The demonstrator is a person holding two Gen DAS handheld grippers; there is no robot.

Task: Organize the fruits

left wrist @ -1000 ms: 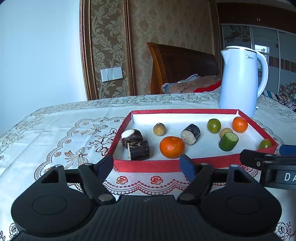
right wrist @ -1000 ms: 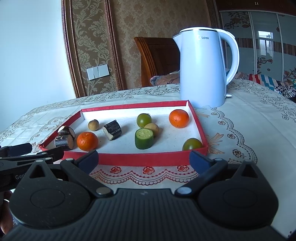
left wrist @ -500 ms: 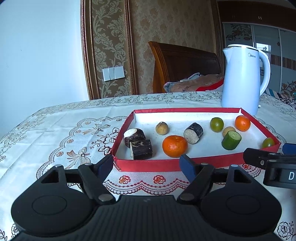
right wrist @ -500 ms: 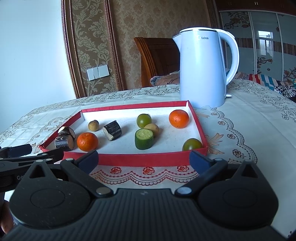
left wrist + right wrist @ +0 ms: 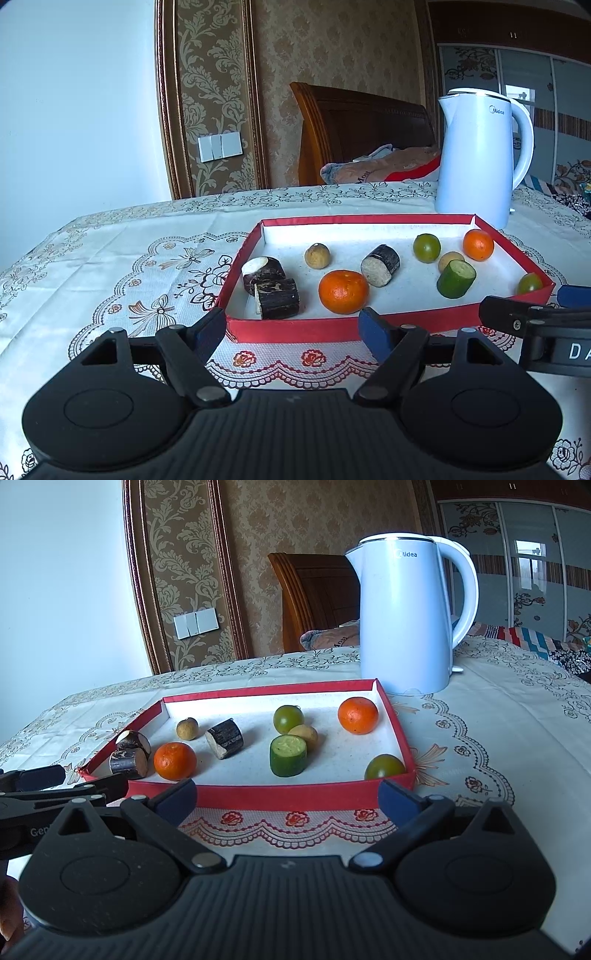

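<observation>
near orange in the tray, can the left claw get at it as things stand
Probably yes. The left claw stands open just short of the red tray, and the near orange sits right behind that low front wall, with nothing over it.

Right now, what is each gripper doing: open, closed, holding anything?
Left gripper: open, holding nothing.
Right gripper: open, holding nothing.

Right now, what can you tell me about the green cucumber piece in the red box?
The cucumber piece is a short, thick cylinder with smooth dark green skin and a pale green cut top. It stands upright on its other end on the white floor of the red box, toward the right half. Just behind it is a small tan round fruit, very close; whether they touch is unclear. A green round fruit lies farther back. No gripper touches the cucumber.
</observation>
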